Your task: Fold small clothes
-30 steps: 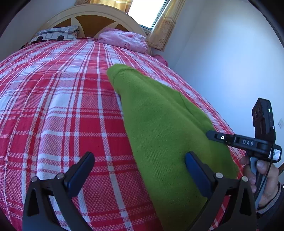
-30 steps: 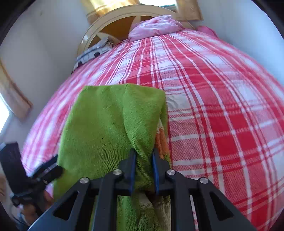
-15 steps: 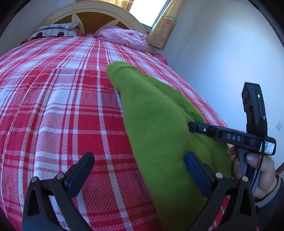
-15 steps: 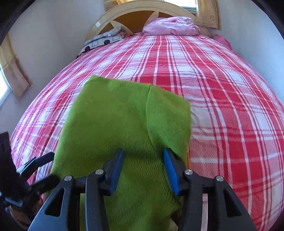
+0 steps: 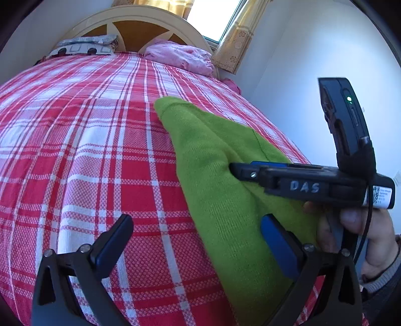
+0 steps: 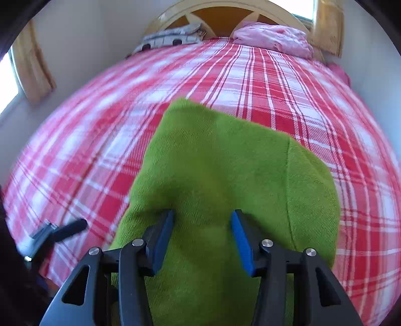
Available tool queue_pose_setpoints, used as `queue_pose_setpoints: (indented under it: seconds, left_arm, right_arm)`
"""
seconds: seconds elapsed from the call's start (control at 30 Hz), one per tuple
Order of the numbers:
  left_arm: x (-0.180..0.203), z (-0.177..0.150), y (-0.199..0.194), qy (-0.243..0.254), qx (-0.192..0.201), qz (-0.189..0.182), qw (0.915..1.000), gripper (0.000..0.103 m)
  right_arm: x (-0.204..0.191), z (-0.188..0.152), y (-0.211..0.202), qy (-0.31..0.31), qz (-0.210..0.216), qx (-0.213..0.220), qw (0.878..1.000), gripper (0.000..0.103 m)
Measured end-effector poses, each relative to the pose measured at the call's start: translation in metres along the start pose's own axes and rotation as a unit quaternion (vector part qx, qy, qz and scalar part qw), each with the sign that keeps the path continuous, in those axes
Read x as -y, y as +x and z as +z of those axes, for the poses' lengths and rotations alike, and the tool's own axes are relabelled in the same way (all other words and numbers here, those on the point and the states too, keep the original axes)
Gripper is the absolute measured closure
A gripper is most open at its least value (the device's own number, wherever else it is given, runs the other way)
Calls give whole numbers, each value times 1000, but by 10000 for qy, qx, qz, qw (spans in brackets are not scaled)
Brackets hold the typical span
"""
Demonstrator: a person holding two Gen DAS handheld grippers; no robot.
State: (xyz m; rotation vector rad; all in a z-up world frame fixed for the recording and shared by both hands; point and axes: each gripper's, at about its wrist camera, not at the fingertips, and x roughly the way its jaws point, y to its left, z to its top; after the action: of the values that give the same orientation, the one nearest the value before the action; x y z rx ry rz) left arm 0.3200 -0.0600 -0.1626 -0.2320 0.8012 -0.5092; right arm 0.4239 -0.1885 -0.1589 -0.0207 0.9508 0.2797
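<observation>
One green knit [image 6: 225, 170] — lengthwise toward headboard [image 6: 173, 12]

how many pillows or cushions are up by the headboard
2. A grey patterned pillow lies at the left of the headboard, and a crumpled pink one at the right, near the curtain. Others could be hidden behind them.

Black frames with silver screws and blue pads are seen on the left gripper [image 5: 195, 240] and right gripper [image 6: 203, 235]; "DAS" is lettered on the latter; a grey ribbed cuff [image 5: 383, 275] is worn.
</observation>
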Motion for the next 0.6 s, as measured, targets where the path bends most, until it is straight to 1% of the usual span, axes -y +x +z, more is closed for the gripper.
queue_pose_setpoints:
  seconds: [0.03,0.13,0.23,0.3,0.33,0.37,0.4,0.43,0.5,0.6]
  left_arm:
    - [0,0,0,-17,-25,9,10000,0]
    - [10,0,-7,122,68,201,9997,0]
    - [21,1,-6,173,52,101,9998,0]
    - [29,1,0,276,-47,148,9995,0]
    - [35,0,6,391,-147,239,9988,0]
    - [39,-1,10,500,-210,310,9981,0]
    - [42,-2,14,579,-263,355,9973,0]
    - [42,-2,17,598,-310,390,9970,0]
    - [41,-3,19,588,-403,380,9967,0]
    - [35,-2,24,419,-528,226,9975,0]
  right_arm:
    - [2,-2,-7,15,23,42,10000,54]
    - [17,-11,-37,77,218,518,9984,53]
    - [62,-14,-53,508,370,910,9939,52]
    - [94,-16,-58,784,264,1008,9915,52]
    - [108,-17,-57,924,271,1007,9902,52]
    - [125,-18,-56,1130,367,983,9880,52]
    - [141,-17,-52,1369,590,922,9845,52]
    - [158,-19,-43,1623,930,763,9794,52]
    - [175,-20,-27,1855,1126,553,9746,52]
    - [185,-22,-1,1951,1400,310,9703,52]
